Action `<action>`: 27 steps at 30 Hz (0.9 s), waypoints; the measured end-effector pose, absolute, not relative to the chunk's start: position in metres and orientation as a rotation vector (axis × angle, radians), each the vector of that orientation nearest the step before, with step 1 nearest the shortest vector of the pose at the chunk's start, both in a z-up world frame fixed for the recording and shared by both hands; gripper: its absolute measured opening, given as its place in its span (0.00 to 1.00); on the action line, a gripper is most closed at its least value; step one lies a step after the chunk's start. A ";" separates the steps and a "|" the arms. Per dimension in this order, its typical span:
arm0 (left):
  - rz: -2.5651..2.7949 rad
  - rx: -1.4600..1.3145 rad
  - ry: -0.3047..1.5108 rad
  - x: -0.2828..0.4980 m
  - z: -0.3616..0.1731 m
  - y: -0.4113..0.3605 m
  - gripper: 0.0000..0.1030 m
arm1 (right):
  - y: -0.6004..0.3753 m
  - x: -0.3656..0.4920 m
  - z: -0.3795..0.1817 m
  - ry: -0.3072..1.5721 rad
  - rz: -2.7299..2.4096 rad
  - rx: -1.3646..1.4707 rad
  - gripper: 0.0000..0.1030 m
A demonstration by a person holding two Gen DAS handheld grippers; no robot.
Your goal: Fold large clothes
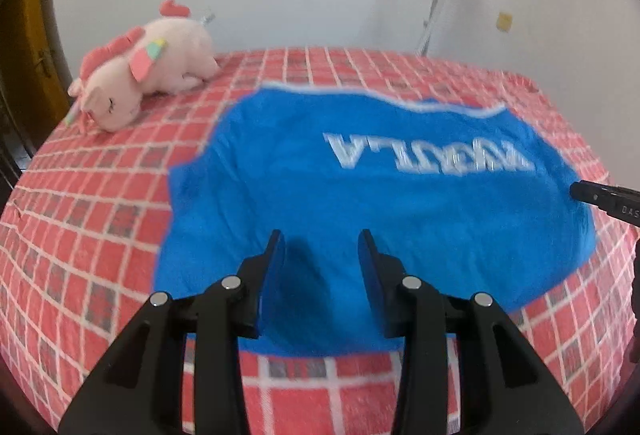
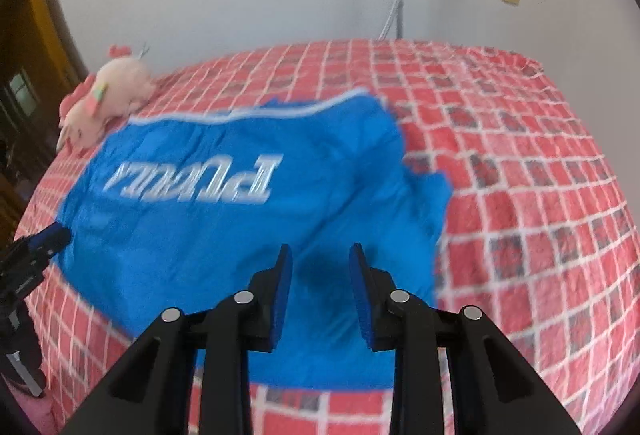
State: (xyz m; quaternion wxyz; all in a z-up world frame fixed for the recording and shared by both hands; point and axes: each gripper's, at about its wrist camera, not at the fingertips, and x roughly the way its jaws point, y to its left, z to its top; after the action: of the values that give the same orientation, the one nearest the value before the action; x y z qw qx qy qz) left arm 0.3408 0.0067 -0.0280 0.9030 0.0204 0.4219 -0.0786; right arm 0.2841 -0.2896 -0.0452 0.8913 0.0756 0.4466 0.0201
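Two grippers, left (image 1: 322, 235) and right (image 2: 320, 249), both hung released with nothing between the fingers, over the near part of the blue shirt (image 1: 360, 195). It lay spread on the red checked bed (image 1: 80, 235), plush pig (image 1: 144, 63) further back by the wall.

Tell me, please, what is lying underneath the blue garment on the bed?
The blue garment lies directly on a red checked bedspread, which shows all around its edges. Whatever is beneath its middle is covered, so anything else there cannot be seen.
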 end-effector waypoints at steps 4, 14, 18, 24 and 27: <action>-0.149 0.102 0.894 0.339 -0.045 0.000 0.37 | -0.277 0.283 -0.064 0.975 0.014 0.112 0.28; -0.204 0.036 0.940 0.353 -0.066 0.011 0.38 | -0.276 0.289 -0.088 0.980 0.012 0.117 0.28; -0.191 0.016 0.944 0.352 -0.060 0.013 0.37 | -0.276 0.287 -0.083 0.965 0.010 0.122 0.28; -0.196 0.007 0.907 0.334 -0.043 0.005 0.38 | -0.267 0.265 -0.058 0.927 0.081 0.120 0.29; -0.192 0.051 0.916 0.333 -0.051 -0.003 0.39 | -0.256 0.265 -0.065 0.965 0.115 0.107 0.30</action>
State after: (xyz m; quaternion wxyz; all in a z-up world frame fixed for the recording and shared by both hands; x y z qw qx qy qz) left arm 0.3330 -0.0030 -0.0507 0.8922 0.0245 0.4414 -0.0928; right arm 0.2653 -0.2563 -0.0655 0.8829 0.0514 0.4635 0.0550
